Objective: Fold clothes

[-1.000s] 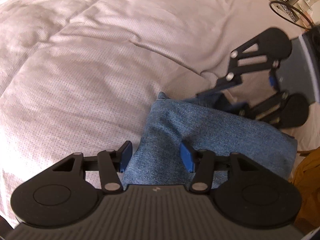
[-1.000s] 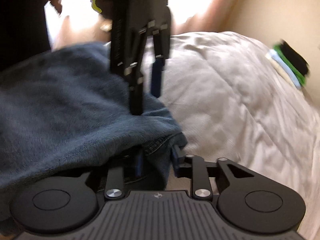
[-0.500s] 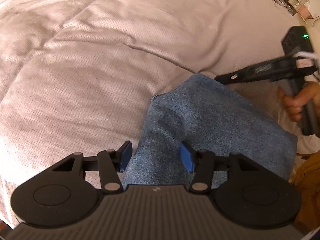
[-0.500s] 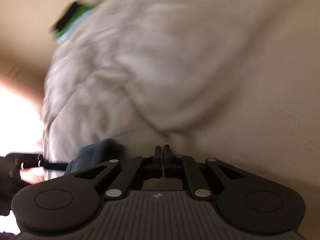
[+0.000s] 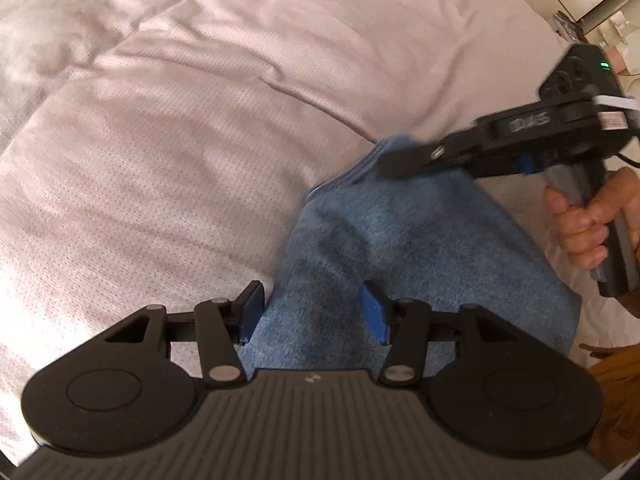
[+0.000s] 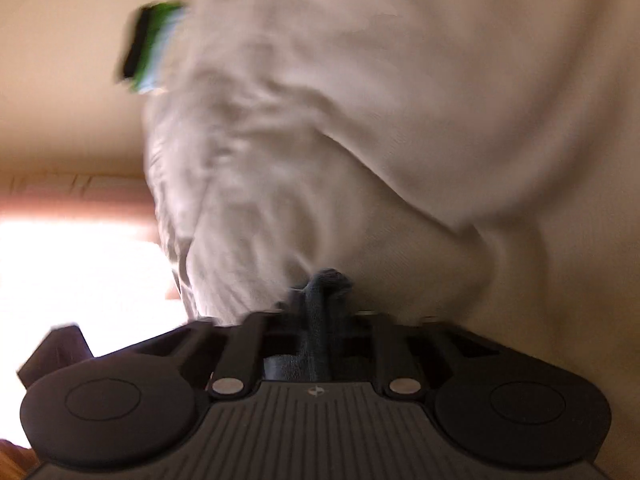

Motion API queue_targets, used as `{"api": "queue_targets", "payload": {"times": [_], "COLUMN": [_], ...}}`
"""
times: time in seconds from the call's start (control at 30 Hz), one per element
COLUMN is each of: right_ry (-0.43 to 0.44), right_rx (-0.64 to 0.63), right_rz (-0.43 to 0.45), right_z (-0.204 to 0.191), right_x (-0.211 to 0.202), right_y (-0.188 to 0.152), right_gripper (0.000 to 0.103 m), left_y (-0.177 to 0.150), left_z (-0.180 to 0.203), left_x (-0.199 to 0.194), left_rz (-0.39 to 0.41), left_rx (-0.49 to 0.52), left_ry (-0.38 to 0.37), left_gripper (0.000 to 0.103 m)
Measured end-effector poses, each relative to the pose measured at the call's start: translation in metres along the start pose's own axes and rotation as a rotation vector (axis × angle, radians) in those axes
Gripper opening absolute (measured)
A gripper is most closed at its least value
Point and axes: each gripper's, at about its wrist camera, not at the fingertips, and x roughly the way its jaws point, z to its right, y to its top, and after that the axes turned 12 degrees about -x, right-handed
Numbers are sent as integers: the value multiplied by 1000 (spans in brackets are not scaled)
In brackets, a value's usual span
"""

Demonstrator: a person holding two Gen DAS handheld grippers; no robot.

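Folding is carried out on a blue denim garment (image 5: 420,264) that lies on the pale quilted bedcover (image 5: 168,128), towards the near right part of the bed in the left wrist view.

The far corner of the denim has been pinched by the right gripper (image 5: 394,160), whose jaws are drawn fully together; in the right wrist view a bunched ridge of dark fabric (image 6: 320,320) is seen clamped between them. That view is blurred, so the depth of the bite cannot be judged. The handle is gripped by a hand (image 5: 588,228).

The left gripper (image 5: 312,314) is held about half open astride the near edge of the denim. Its blue pads (image 5: 374,314) are not seen pressing on the cloth, so nothing is taken to be gripped there.

For a clean fold, it is advised that:
- the near edge be secured by the left gripper before the far corner is carried;
- the pinched corner be lifted only enough to clear the lower layer;
- the edges be aligned before release, since thick denim is likely to spring back.

A stack of folded items (image 6: 150,46) lies at the far edge of the bed.
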Motion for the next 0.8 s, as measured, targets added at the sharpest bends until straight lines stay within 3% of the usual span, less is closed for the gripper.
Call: {"api": "queue_targets", "payload": {"times": [0.07,0.17,0.23,0.3,0.33,0.4,0.5,0.57,0.7,0.73,0.8], "right_ry": [-30,-29,-38,-149,-252,-476,-515,-516,-499,-528,-677], "right_rx": [-5,216,265,205,162,86,49,-11,-186,-241,-309], "right_rz": [42,67,92,133,159,236,405,458,399,367,319], "right_z": [3,47,55,43,34,13,-25,-59,-118,-124,-116], "right_x": [-11,-5,-6,-21,-33,-67,-117,-130,-96,-80,-55], "right_y": [-8,-30,-36,-35,-34,-38,-70,-102,-163,-174,-193], "right_gripper": [1,1,4,7,4,9,9,11,12,9,0], "left_y": [-6,-12,-13,-12,-12,-9,-3,1,3,3,0], "left_z": [-2,-2,-2,-6,-6,-4,6,16,34,37,38], "left_x": [6,7,3,-4,-9,-20,-27,-25,-1,7,22], "left_rz": [-1,8,9,11,16,37,70,85,83,88,109], "left_rx": [4,28,39,47,53,70,121,157,224,243,290], "left_ry": [2,24,33,41,46,55,40,20,-37,-49,-49], "left_gripper": [50,50,50,47,45,29,23,23,23,24,20]}}
